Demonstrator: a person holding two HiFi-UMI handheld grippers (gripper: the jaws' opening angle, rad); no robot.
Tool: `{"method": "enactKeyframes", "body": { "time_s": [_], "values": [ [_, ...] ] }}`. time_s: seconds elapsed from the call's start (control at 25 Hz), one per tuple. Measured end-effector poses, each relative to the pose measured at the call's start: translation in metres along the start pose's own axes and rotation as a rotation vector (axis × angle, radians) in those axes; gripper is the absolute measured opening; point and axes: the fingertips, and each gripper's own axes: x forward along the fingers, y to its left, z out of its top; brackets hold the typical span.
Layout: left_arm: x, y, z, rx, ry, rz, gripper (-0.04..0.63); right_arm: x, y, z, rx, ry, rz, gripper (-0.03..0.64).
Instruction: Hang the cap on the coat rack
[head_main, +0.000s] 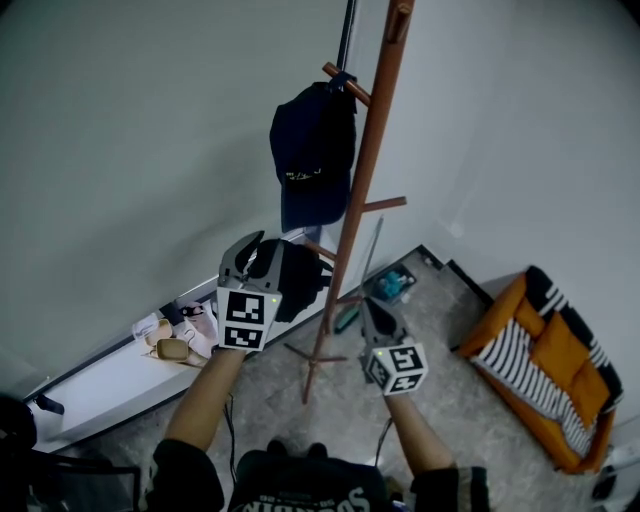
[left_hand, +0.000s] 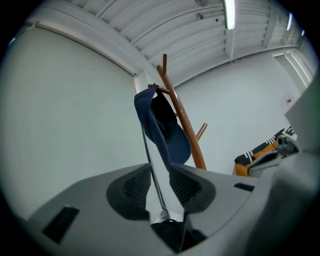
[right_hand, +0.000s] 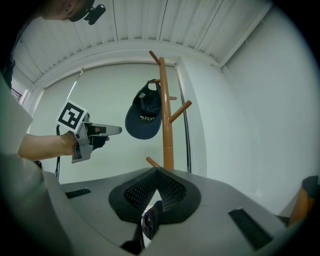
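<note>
The cap (head_main: 312, 150) hangs from an upper peg of the rack (head_main: 365, 170), so the task looks done. The left gripper (head_main: 252, 252) is near the cap, its fingers apart and empty. The right gripper (head_main: 372, 312) has its fingers together on nothing. Only backing away seems left.

Grey-shelled left gripper (head_main: 250, 256) and right gripper (head_main: 372, 312), black ribbed pads (right_hand: 142, 189), white marker cubes (head_main: 247, 318), green lights (head_main: 272, 298); dark printed T-shirt (head_main: 300, 487).
</note>
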Motion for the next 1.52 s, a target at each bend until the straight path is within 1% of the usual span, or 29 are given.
{"method": "enactKeyframes", "body": {
  "time_s": [0.24, 0.36, 0.48, 0.68, 0.76, 0.88, 1.0, 1.12, 1.52],
  "values": [
    [-0.014, -0.018, -0.056, -0.062, 0.094, -0.075, 0.084, 0.000, 0.011, -0.007, -0.009, 0.010, 0.004, -0.005],
    [-0.025, -0.023, -0.083, -0.085, 0.112, -0.077, 0.045, 0.000, 0.018, -0.013, -0.015, -0.023, 0.014, -0.005],
    [-0.039, -0.032, -0.108, -0.109, 0.128, -0.096, 0.003, -0.006, 0.022, -0.027, -0.020, -0.008, 0.014, -0.005],
    [-0.057, -0.066, -0.154, -0.154, 0.180, -0.204, 0.002, -0.020, 0.024, -0.058, -0.013, 0.045, -0.006, -0.005],
    [-0.066, -0.077, -0.169, -0.150, 0.193, -0.228, 0.002, -0.027, 0.026, -0.068, -0.002, 0.058, -0.008, -0.005],
    [-0.079, -0.086, -0.188, -0.155, 0.217, -0.241, 0.002, -0.038, 0.029, -0.078, 0.010, 0.081, -0.011, -0.005],
    [-0.086, -0.090, -0.199, -0.178, 0.231, -0.241, 0.002, -0.045, 0.026, -0.084, 0.011, 0.097, -0.026, -0.005],
    [-0.089, -0.094, -0.202, -0.185, 0.233, -0.245, 0.002, -0.051, 0.024, -0.088, -0.017, 0.105, -0.043, -0.005],
    [-0.083, -0.106, -0.190, -0.180, 0.206, -0.270, 0.002, -0.053, 0.026, -0.080, -0.013, 0.076, -0.042, -0.005]
  ]
}}
